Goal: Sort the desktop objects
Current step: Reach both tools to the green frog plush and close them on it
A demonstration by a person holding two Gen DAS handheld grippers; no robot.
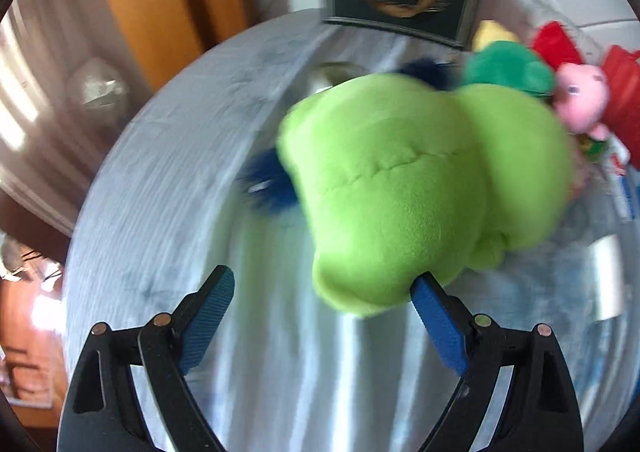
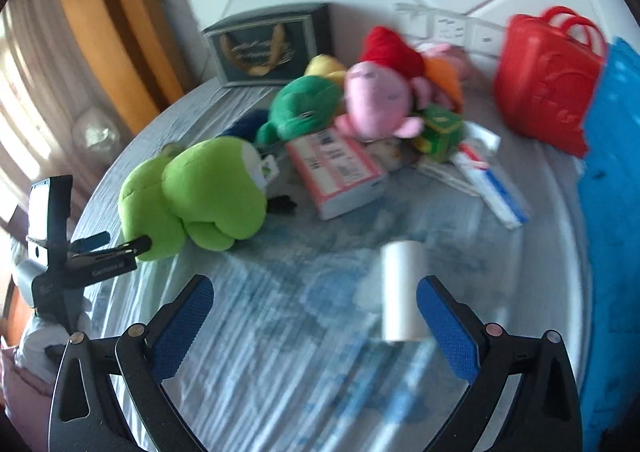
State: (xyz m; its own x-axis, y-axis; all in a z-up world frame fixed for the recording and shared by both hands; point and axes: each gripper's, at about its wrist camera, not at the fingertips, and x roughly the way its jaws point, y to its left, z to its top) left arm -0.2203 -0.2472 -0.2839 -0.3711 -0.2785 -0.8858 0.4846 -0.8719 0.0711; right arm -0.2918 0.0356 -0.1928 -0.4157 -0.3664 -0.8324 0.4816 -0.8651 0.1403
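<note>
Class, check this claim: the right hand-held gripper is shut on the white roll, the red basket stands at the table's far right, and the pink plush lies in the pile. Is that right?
Not quite. In the right wrist view the right hand-held gripper is open; the white roll lies free between its fingers. The red basket and pink plush are as stated.

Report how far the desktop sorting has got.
Done: nothing looks sorted; the pink plush, dark green plush and pink box lie heaped beside the red basket.
In hand: the open left claw is at the lime-green plush; the open right claw frames the white roll.
Left: everything.
</note>
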